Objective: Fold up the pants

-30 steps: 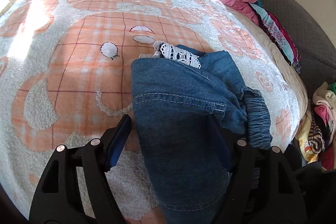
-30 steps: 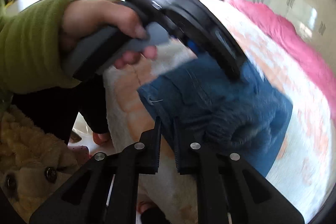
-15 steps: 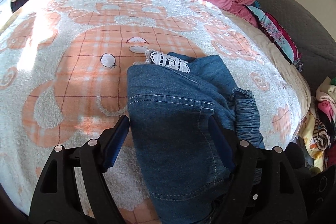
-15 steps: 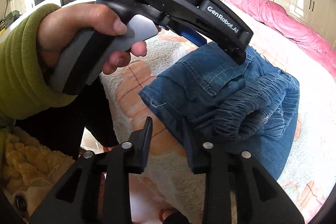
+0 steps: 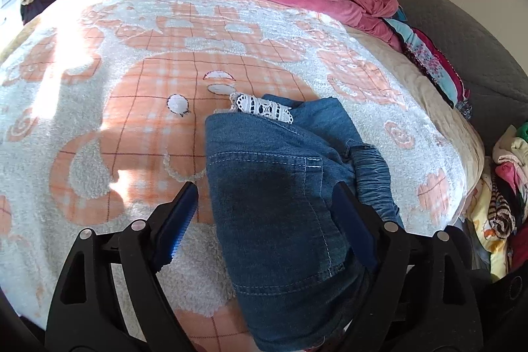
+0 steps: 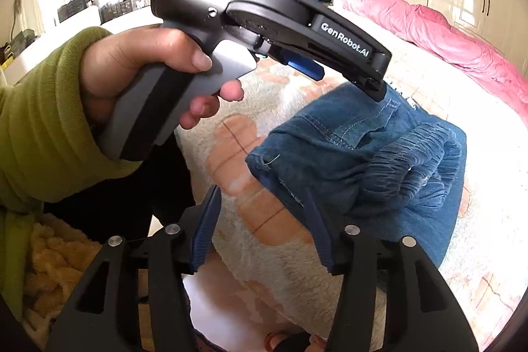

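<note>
Bed (image 5: 99,108) blanket carries folded jeans (image 5: 274,203): soft, limp, fairly heavy denim. Both tools just opening, left tool (image 5: 264,220) and right tool (image 6: 260,226) released. Thick elastic waistband (image 6: 412,160) is best gripped.

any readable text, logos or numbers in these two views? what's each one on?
"GenRobot.AI": white lettering on the black side of the left gripper, seen in the right wrist view.
No other text is legible in either view; the jeans and bed blanket show no lettering.
</note>
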The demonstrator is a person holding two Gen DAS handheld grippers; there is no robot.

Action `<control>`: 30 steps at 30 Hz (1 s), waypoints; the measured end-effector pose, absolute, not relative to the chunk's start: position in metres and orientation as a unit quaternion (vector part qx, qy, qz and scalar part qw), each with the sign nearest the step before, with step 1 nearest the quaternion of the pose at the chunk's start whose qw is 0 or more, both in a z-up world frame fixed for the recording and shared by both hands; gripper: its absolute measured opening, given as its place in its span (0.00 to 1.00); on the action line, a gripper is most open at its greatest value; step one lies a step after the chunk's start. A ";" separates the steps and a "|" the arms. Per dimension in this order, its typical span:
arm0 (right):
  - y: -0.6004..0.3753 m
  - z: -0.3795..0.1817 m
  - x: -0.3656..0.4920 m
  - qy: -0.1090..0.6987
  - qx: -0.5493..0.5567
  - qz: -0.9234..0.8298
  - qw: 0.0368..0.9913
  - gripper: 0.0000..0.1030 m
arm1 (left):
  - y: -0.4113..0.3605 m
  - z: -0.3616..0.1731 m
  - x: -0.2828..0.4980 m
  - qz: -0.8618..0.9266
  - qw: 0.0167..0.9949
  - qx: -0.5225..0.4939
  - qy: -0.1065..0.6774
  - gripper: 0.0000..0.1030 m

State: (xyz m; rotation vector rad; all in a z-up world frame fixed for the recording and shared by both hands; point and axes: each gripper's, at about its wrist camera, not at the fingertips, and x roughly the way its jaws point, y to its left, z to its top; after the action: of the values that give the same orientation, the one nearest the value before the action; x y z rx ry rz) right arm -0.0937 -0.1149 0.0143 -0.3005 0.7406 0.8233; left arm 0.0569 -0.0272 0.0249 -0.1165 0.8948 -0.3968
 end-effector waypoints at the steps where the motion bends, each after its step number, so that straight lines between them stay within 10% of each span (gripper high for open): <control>1: -0.116 0.016 -0.095 0.349 -0.142 0.390 0.840 0.51 | -0.026 0.026 0.056 -0.190 0.882 -0.056 0.428 0.75; 30: -0.194 0.069 -0.084 0.300 -0.053 0.274 0.912 0.88 | -0.005 0.059 0.028 -0.169 0.904 -0.062 0.388 0.91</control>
State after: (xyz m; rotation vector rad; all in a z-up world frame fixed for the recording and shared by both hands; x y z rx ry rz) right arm -0.0838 -0.1937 0.0691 -0.1089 0.6184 0.5651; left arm 0.0275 -0.0046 0.0594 -0.1286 0.8028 -0.3494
